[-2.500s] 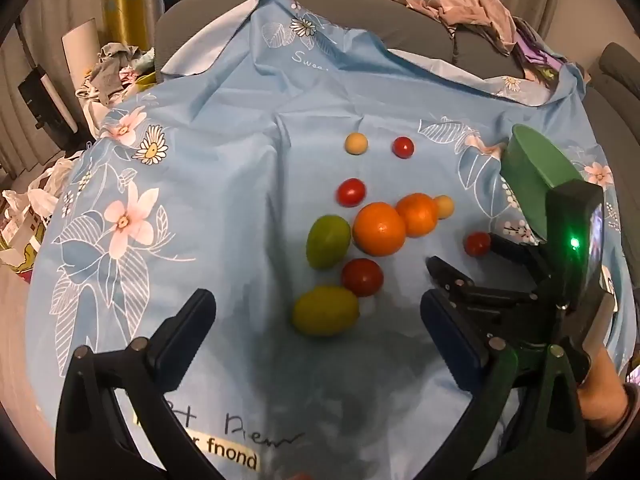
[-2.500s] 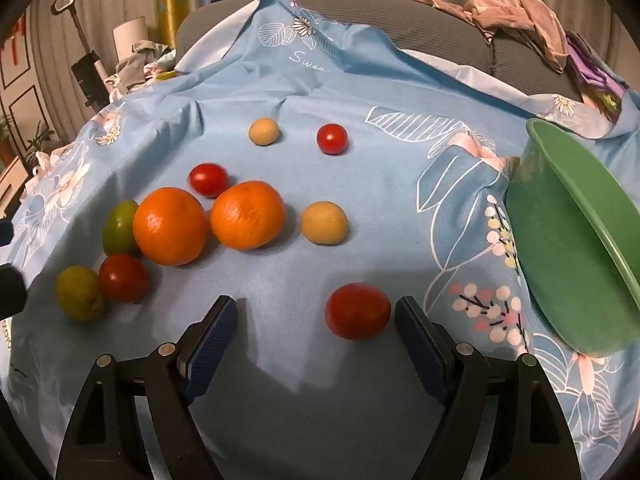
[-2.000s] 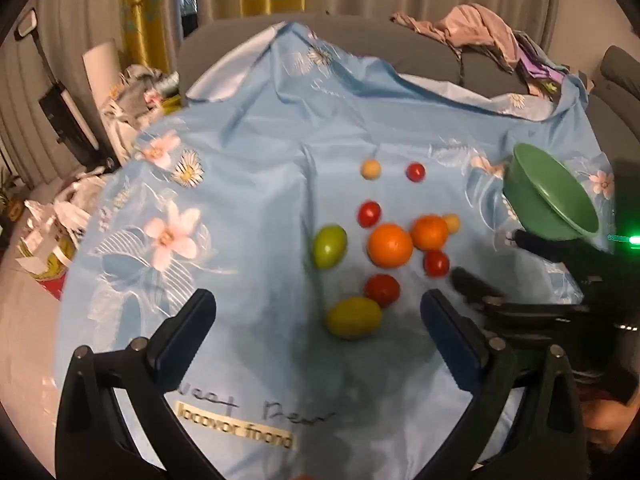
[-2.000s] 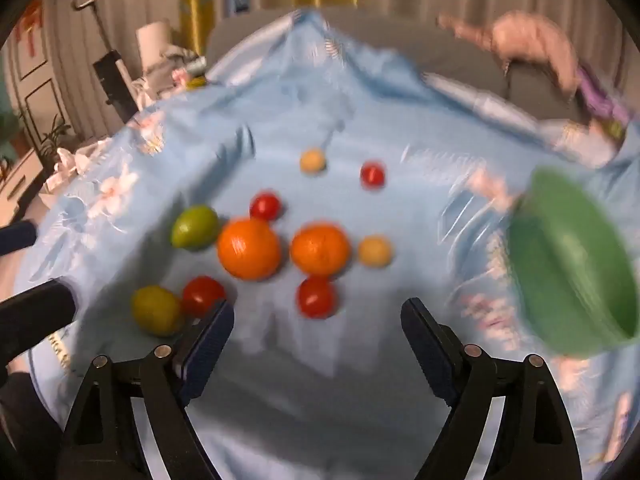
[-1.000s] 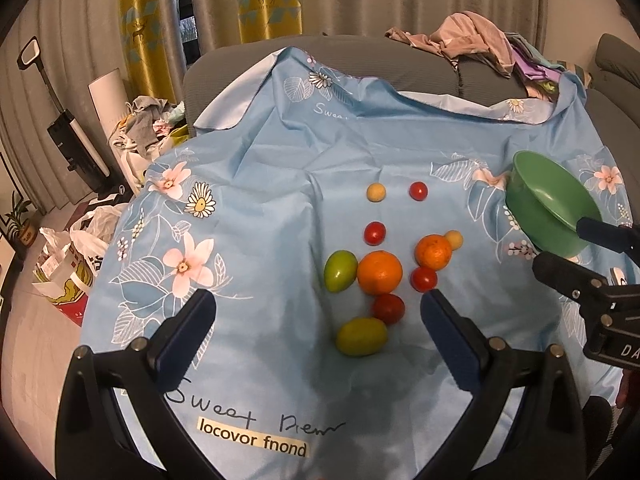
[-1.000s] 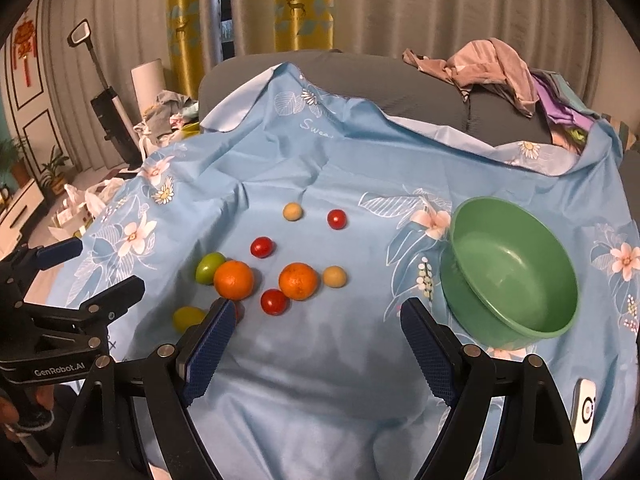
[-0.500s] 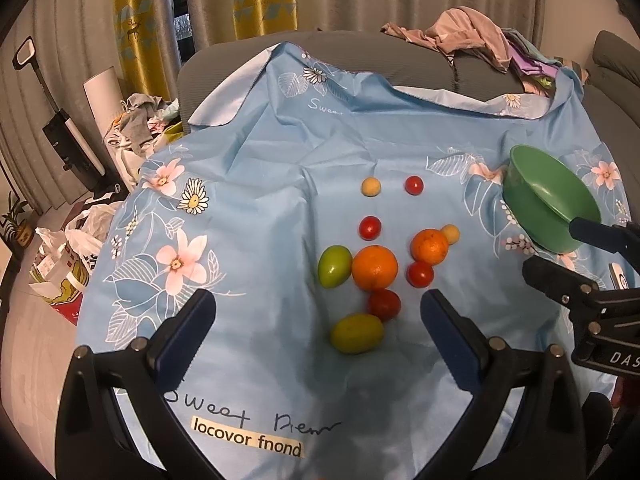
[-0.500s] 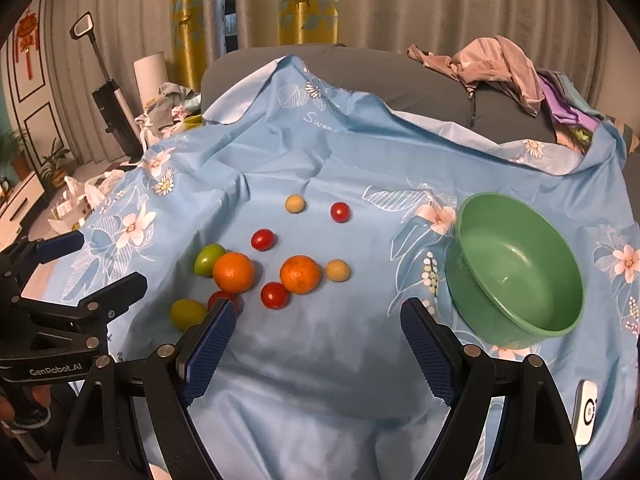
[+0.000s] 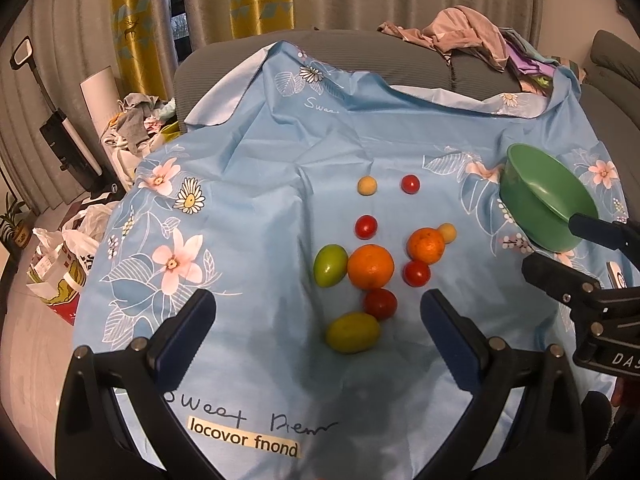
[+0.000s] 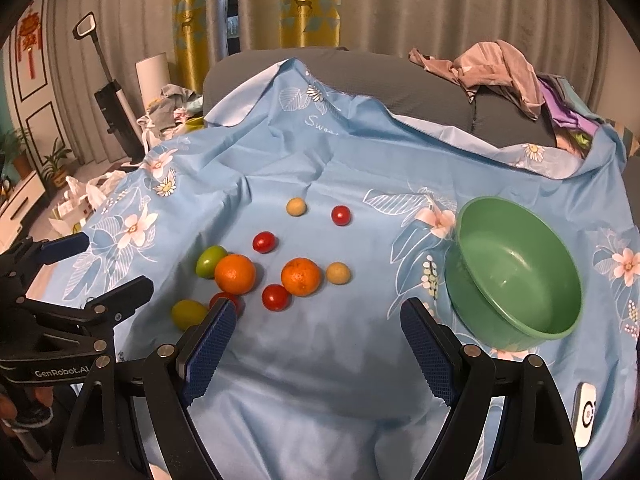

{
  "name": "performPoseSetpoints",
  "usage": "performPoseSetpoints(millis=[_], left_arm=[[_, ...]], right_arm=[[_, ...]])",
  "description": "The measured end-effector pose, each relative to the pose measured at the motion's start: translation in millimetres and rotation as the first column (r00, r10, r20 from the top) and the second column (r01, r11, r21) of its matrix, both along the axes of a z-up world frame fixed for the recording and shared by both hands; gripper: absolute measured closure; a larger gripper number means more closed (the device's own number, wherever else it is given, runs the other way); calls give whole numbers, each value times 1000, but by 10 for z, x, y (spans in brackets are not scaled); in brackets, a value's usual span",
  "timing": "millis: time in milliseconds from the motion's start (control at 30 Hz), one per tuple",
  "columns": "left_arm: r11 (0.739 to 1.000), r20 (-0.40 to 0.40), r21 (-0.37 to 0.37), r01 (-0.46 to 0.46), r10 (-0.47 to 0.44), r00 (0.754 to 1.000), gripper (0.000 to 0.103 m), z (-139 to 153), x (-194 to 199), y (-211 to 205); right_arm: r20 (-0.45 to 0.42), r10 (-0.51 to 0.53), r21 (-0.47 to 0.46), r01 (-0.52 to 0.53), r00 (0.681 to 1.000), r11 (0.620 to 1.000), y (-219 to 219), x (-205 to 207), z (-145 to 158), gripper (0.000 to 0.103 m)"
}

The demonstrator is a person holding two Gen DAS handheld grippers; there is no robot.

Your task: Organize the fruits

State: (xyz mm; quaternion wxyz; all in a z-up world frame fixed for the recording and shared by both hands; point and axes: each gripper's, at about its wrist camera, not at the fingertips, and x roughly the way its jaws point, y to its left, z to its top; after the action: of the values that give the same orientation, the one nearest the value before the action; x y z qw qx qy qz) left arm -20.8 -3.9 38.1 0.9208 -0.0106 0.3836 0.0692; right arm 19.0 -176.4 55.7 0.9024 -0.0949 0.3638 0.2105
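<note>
Fruit lies scattered mid-frame on a pale blue floral cloth [image 10: 360, 160] draped over a grey sofa: two round oranges, the larger [image 10: 235, 274] left of centre and the smaller [image 10: 301, 276] beside it, four small red tomatoes including one [image 10: 275, 297] touching the smaller orange's lower left, two green oval fruits [image 10: 209, 261], and two small tan round fruits [image 10: 338, 273]. A green plastic bowl [image 10: 480, 300] sits empty at centre right, tilted on the soft cloth. Right gripper [image 10: 316, 344], lower centre of its view, jaws spread wide, nothing between them, well short of the fruit. Left gripper [image 9: 318, 320], lower centre of its own view, likewise wide and empty. Nothing sorted yet, by the look of it. Risks as I judge them: the fruit is tightly bunched, so a jaw closing on one piece could nudge neighbours rolling down the folds; soft tomatoes may bruise under a hard squeeze; the tilted bowl could tip or slide when fruit drops against its rim.
</note>
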Motion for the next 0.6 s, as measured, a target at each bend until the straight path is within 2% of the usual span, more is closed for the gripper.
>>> performPoseSetpoints(millis=[600], left_arm=[[1000,-7,0,13,-13,1000,0,-8,22,-45]], right_arm=[[3,0,1,0,1000,1000,7,3,9,17]])
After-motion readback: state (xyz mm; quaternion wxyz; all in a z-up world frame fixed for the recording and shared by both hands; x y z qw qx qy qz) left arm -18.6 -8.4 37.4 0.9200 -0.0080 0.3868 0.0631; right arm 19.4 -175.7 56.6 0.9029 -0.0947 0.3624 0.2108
